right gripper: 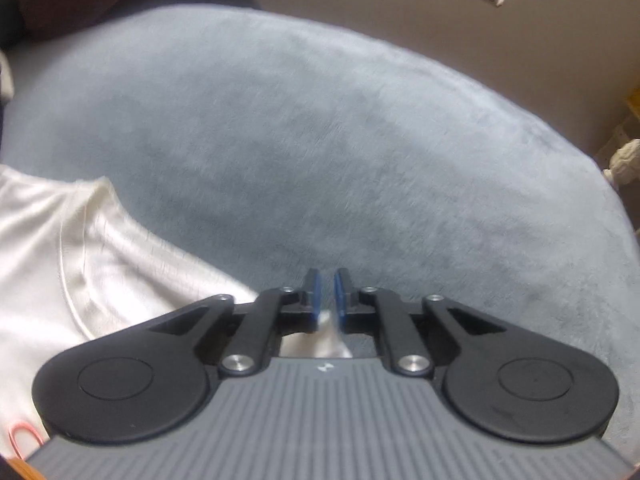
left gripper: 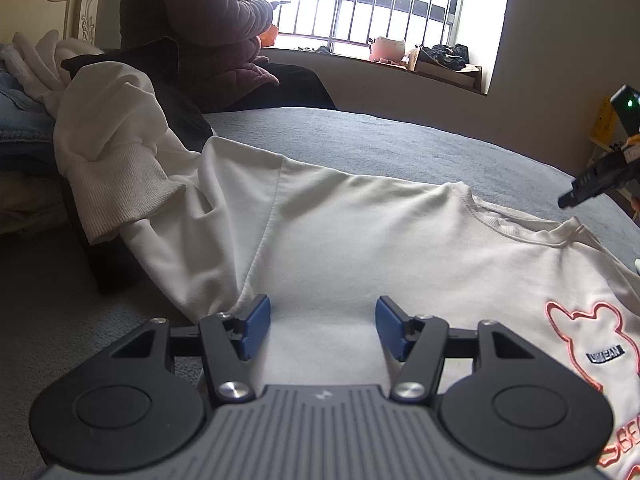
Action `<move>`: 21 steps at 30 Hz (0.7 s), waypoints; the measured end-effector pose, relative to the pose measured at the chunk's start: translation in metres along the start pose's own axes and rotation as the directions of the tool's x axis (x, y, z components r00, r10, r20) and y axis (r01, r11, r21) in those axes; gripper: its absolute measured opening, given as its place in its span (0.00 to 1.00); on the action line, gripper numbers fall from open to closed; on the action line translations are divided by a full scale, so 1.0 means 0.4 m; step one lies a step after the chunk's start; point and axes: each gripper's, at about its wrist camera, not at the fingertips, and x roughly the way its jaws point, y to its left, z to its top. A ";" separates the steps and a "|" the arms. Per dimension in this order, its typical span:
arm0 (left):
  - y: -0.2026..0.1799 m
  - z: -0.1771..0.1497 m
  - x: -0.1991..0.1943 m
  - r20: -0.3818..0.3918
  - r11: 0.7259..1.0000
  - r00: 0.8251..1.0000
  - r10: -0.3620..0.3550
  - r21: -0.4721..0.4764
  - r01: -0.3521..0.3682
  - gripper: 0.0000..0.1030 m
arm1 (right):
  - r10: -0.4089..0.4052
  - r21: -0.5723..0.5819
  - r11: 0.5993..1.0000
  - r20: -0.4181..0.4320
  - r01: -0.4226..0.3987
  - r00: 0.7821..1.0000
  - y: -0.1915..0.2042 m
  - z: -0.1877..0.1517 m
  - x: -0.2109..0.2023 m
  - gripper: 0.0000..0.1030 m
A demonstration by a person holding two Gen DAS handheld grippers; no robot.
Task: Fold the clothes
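Seated person (left gripper: pixel 208 32) on grey bed (left gripper: pixel 400 140) far edge; barred window (left gripper: pixel 360 0), clay pot (left gripper: pixel 386 48) behind bed.

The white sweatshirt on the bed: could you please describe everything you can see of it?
The white sweatshirt lies spread front-up on the grey bed cover, soft knit with a ribbed crew collar and a pink outlined bear print. One sleeve trails toward a clothes pile. The left gripper hovers open over it; the right gripper pinches a fold of its fabric.

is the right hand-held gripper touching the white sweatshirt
Touching: the right wrist view shows the right hand-held gripper nearly closed, pinching a fold of white sweatshirt.
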 end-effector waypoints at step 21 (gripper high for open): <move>0.000 0.004 0.005 0.000 1.000 1.000 0.002 0.010 -0.002 0.59 | 0.078 -0.101 0.991 -0.072 -0.085 0.994 0.048 -0.005 0.051 0.61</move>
